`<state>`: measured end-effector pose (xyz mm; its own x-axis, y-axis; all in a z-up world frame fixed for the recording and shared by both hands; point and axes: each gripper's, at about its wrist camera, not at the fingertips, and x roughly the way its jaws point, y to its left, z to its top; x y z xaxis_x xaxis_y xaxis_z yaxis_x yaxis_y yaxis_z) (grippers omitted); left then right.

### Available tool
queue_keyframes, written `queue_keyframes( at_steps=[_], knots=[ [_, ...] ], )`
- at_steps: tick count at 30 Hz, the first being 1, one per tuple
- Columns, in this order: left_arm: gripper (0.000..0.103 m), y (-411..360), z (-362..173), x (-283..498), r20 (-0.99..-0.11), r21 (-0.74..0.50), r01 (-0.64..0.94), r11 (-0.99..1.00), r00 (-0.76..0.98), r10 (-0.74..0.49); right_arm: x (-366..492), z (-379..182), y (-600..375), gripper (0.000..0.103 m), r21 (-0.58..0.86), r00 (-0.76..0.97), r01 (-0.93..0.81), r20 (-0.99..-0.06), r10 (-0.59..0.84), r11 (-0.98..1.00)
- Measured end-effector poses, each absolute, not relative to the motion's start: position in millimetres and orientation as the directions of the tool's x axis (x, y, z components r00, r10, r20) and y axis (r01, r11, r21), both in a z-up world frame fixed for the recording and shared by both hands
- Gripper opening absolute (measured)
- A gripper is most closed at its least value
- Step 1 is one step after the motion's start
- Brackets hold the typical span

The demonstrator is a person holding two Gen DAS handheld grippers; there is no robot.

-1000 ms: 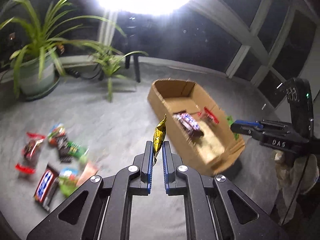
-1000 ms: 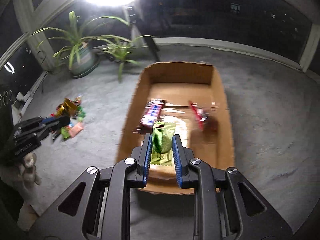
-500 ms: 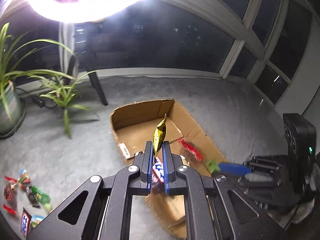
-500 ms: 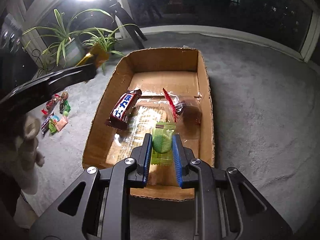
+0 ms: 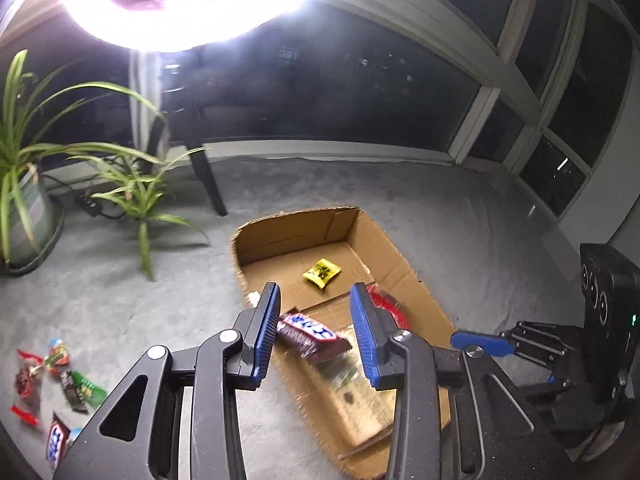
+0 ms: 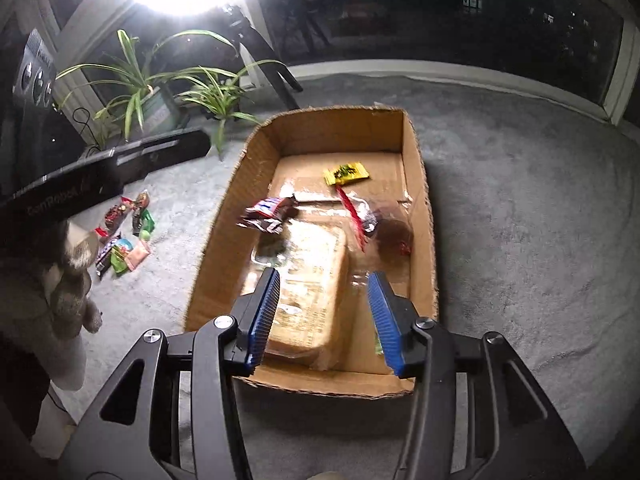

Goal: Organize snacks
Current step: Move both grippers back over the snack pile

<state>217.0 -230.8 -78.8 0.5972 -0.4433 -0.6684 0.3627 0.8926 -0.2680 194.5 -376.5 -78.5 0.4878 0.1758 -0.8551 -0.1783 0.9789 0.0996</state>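
A grey carpet (image 6: 520,220) carries everything, and on it sits an open cardboard box (image 6: 416,160), the place where the snacks are being gathered. Inside, a yellow packet (image 6: 346,174) lies flat near the far end, a brown bar (image 6: 266,214) rests by the left wall, and a red-edged clear pack (image 6: 362,220) lies mid-floor toward the right wall; a green wrapper seems to lie at the near right corner behind the right gripper's finger, though only a sliver shows. The left gripper (image 5: 316,332) hangs over the box's near half, its jaws just opened and nothing between them, so the yellow packet looks freshly dropped. The right gripper (image 6: 324,316) hovers over the near end, its jaws likewise just spread and empty, released for the same reason. Both point down into the box so that pieces fall inside its walls. Off the box's left side, a small pile (image 6: 124,236) of unsorted snacks waits on the carpet, so the task is probably midway.
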Motion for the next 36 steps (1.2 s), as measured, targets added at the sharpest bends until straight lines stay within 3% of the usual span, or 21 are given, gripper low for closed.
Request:
queue_keyframes(
  at_steps=[10,20,29,36],
  knots=[
    [0.035,-171,-78,178,-0.666,-0.266,0.331,0.906,0.616,-0.420,188,-70,-332,0.048,0.152,0.493,-0.204,-0.837,0.236,0.967],
    [0.035,-60,-103,139,-0.718,-0.224,0.217,0.950,0.623,-0.311,194,-78,-251,0.048,0.177,0.429,-0.298,-0.853,0.298,0.938],
    [0.034,14,-133,119,-0.771,-0.208,0.091,0.974,0.597,-0.221,221,-118,-173,0.048,0.217,0.307,-0.334,-0.895,0.323,0.917],
    [0.034,48,-135,117,-0.766,-0.219,0.047,0.975,0.610,-0.202,247,-159,-141,0.048,0.261,0.202,-0.232,-0.929,0.309,0.937]
  ],
)
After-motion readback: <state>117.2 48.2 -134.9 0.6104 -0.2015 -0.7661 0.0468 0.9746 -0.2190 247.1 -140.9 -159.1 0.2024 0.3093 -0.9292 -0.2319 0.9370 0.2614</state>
